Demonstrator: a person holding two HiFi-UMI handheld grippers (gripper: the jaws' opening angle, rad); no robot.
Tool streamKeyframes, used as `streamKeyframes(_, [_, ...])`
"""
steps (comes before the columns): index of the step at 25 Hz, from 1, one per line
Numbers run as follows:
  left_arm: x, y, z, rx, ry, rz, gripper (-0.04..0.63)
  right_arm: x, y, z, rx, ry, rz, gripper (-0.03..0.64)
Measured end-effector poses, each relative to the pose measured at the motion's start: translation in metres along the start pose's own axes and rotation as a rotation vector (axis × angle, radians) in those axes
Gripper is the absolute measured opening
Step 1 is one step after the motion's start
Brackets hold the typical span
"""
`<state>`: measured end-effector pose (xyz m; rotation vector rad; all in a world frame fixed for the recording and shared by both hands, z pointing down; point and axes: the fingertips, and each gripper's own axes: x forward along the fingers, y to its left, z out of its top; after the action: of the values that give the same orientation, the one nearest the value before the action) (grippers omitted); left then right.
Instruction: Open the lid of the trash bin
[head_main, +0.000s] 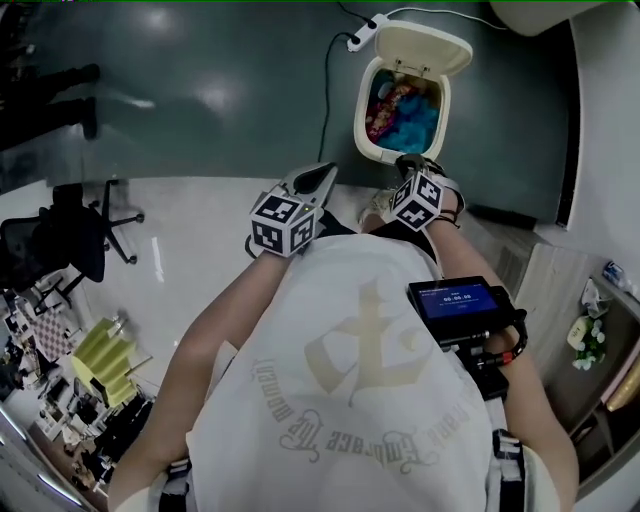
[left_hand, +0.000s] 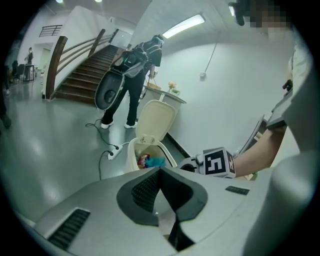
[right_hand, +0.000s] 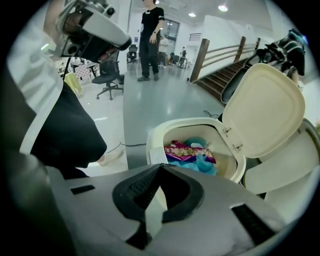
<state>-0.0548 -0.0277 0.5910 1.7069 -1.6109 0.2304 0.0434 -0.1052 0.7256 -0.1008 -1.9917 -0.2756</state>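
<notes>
The cream trash bin (head_main: 362, 125) stands on the grey floor ahead of me with its lid (head_main: 422, 45) swung up and back. Blue and pink wrappers (head_main: 400, 110) lie inside it. My right gripper (head_main: 408, 162) hovers just in front of the bin's near rim, shut and holding nothing. My left gripper (head_main: 322, 178) is to the left of the bin, also shut and empty. In the right gripper view the open bin (right_hand: 154, 137), its raised lid (right_hand: 262, 112) and the wrappers (right_hand: 192, 152) sit right beyond the closed tips (right_hand: 160, 166). The left gripper view shows the bin (left_hand: 132, 152) further off past its tips (left_hand: 160, 170).
A white power strip (head_main: 362, 36) with a black cable lies on the floor by the lid. Black office chairs (head_main: 75, 240) stand at the left. A shelf with flowers (head_main: 585, 340) is at the right. People (left_hand: 129, 75) stand near a staircase (left_hand: 82, 75).
</notes>
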Motion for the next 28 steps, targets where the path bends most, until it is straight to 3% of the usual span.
streamKeyframes(11, [0.006, -0.007, 0.027, 0.045, -0.02, -0.064, 0.014, -0.052, -0.031, 0.03, 0.123, -0.128, -0.078, 0.006])
streamKeyframes(17, [0.01, -0.017, 0.041, 0.08, -0.035, -0.104, 0.014, -0.088, -0.051, 0.039, 0.291, -0.239, -0.125, 0.006])
streamKeyframes(28, [0.007, -0.043, 0.069, 0.189, -0.069, -0.169, 0.014, -0.163, -0.069, 0.055, 0.543, -0.565, -0.165, 0.005])
